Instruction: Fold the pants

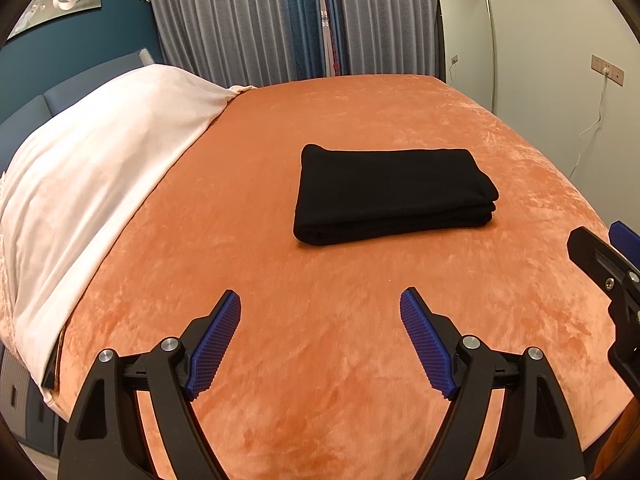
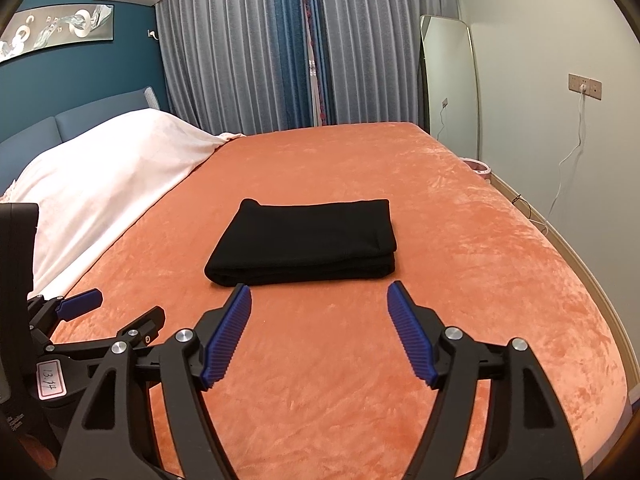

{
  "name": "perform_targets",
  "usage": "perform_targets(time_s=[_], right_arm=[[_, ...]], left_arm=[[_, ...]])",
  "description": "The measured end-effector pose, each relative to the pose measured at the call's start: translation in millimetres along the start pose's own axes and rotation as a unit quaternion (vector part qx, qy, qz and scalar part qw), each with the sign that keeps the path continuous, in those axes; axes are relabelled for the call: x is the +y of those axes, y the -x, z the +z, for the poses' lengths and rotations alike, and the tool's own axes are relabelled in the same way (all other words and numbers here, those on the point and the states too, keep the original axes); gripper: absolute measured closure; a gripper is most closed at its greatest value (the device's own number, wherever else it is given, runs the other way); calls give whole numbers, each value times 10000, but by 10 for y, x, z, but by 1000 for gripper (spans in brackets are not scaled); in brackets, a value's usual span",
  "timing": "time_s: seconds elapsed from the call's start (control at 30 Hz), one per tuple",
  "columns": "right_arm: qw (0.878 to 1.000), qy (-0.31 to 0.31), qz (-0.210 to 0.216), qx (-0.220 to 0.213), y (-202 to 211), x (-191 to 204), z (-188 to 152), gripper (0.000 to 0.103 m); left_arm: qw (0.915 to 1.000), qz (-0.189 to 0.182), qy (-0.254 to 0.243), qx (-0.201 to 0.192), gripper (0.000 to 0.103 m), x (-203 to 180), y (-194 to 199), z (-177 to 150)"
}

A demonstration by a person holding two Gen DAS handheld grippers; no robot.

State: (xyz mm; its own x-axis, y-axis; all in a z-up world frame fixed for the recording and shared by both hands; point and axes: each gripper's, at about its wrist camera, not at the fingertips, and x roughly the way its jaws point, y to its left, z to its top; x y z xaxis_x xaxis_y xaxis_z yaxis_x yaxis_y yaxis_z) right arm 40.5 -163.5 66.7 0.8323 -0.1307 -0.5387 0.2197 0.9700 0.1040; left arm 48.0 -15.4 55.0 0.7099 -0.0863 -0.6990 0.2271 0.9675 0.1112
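The black pants (image 1: pixel 394 194) lie folded in a neat, thick stack in the middle of the frame, flat on the orange bed (image 1: pixel 320 360). The layers show at the right end of the stack. The folding looks done.

The left hand-held gripper (image 1: pixel 320 344) is at the bottom of its view, spread apart, with nothing in it and well short of the pants. The right hand-held gripper (image 2: pixel 319 334) is also spread apart and holds nothing. Its blue tips look just in front of the near edge of the stack.

What could go wrong? If the right one pushes forward, it could bump the near edge and slide the top layers out of line. A pinch there could pull the stack open again.

Count: one pair of pants, two hand-held grippers, one bed, one white blanket (image 1: pixel 100 184) at the left, one tall mirror (image 2: pixel 450 80) at the upper right.
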Motion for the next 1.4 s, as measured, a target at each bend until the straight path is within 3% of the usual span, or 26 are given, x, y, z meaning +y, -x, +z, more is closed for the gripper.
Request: perform_targets(time_s=[0.17, 0.3, 0.63, 0.73, 0.87, 0.97, 1.4], right_arm=[[10000, -13, -16, 4, -8, -7, 2, 34], [10000, 6, -93, -20, -15, -7, -1, 24], [10000, 14, -90, 41, -63, -19, -4, 23], [10000, 9, -97, 19, -61, -28, 1, 17], [9999, 0, -104, 20, -68, -31, -4, 17], [9999, 0, -104, 29, -75, -38, -3, 17], [9999, -10, -110, 51, -83, -55, -6, 16]], left_arm=[[10000, 36, 22, 8, 24, -4, -12, -8], [10000, 50, 69, 37, 24, 17, -44, -13], [9999, 94, 90, 46, 24, 45, -76, -19], [9999, 95, 96, 50, 24, 48, -77, -17], [9999, 97, 91, 51, 23, 58, -84, -16], [9999, 136, 87, 13, 17, 53, -72, -20], [9999, 99, 134, -36, 17, 84, -35, -12]])
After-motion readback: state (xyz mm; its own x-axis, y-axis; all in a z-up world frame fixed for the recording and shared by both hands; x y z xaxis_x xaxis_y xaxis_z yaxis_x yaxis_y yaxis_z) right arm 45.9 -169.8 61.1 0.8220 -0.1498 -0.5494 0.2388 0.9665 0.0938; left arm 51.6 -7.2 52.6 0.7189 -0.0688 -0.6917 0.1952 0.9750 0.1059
